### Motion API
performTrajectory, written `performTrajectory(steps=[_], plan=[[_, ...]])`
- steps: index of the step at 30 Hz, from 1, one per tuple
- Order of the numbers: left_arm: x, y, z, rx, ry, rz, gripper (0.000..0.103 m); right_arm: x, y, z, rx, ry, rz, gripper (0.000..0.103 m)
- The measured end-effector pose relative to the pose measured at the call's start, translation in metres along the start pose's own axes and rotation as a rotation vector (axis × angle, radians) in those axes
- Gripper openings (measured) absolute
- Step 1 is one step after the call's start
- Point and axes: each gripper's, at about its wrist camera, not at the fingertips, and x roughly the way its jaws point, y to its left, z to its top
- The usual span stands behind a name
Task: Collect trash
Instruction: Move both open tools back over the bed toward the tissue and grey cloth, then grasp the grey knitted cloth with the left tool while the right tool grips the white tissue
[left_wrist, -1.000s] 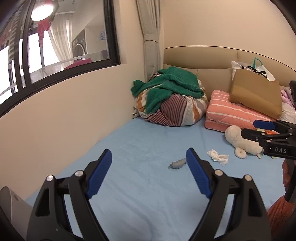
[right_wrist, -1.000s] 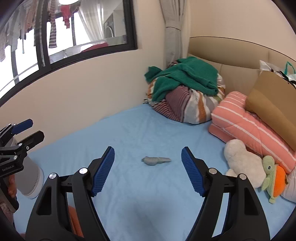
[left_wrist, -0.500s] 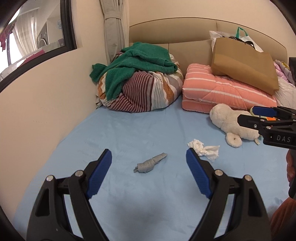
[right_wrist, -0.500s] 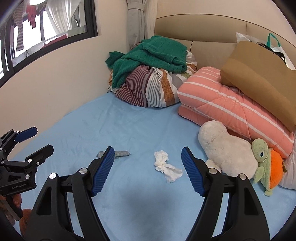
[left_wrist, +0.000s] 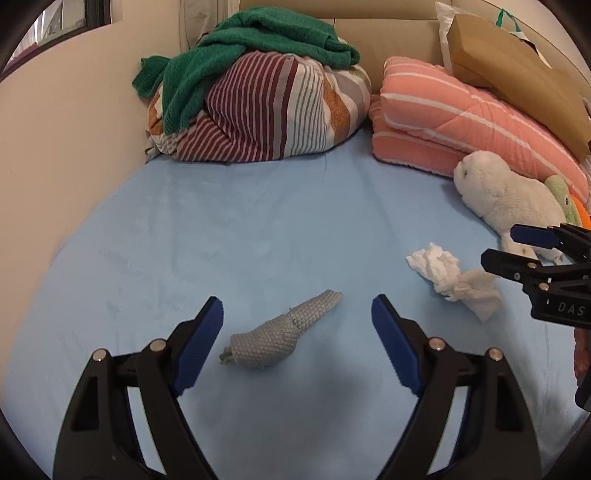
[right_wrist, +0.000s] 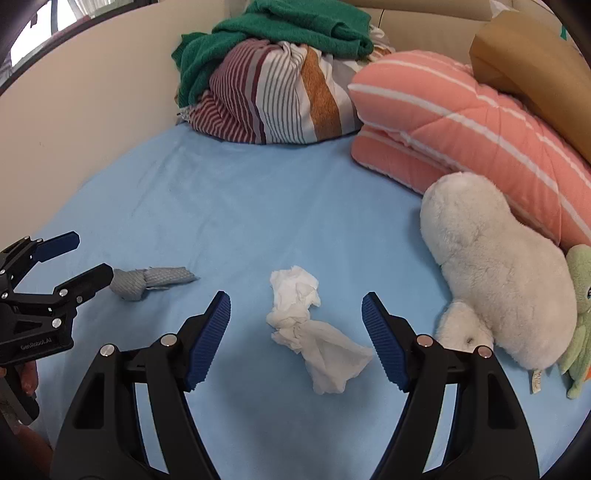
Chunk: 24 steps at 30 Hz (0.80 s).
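My left claw (left_wrist: 297, 321) gapes empty over the grey wad (left_wrist: 280, 334) on the bed (left_wrist: 221, 229); closing low could pinch sheet. My right claw (right_wrist: 296, 319), also wide, straddles the white tissue (right_wrist: 310, 328); its loose tail may slip.

Blue bed sheet (left_wrist: 221, 229) w/ striped bundle (left_wrist: 266, 110) at back, green knit (left_wrist: 236, 48) draped on top. Pink striped quilt (right_wrist: 461, 122) beside it, brown paper bag (left_wrist: 517, 66) on that. White plush (right_wrist: 495, 266) just in front of quilt; green toy (right_wrist: 580, 310), maybe a turtle, touching it.
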Motion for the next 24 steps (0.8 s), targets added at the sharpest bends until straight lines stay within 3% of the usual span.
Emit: performTrajectory(steps=[5,11,14,17,19,24], plan=[[0.047,0.005,-0.01,0.011,0.048,-0.006,0.082,0.041,-0.009,-0.009,0.005,0.052,-0.015,0.072],[0.078,0.009,-0.026,0.022,0.105,-0.014,0.082,0.065,-0.013,-0.018,0.027,0.09,0.012,0.071],[0.085,0.009,-0.03,0.026,0.11,-0.025,0.082,0.069,-0.008,-0.021,0.018,0.106,0.043,0.063],[0.087,0.009,-0.033,0.016,0.106,-0.031,0.058,0.071,0.007,-0.024,-0.03,0.123,0.085,0.035],[0.086,0.012,-0.033,0.009,0.105,-0.023,0.037,0.069,0.02,-0.028,-0.088,0.126,0.071,0.031],[0.079,0.015,-0.034,-0.016,0.114,-0.058,0.029,0.056,0.036,-0.033,-0.136,0.098,0.084,0.03]])
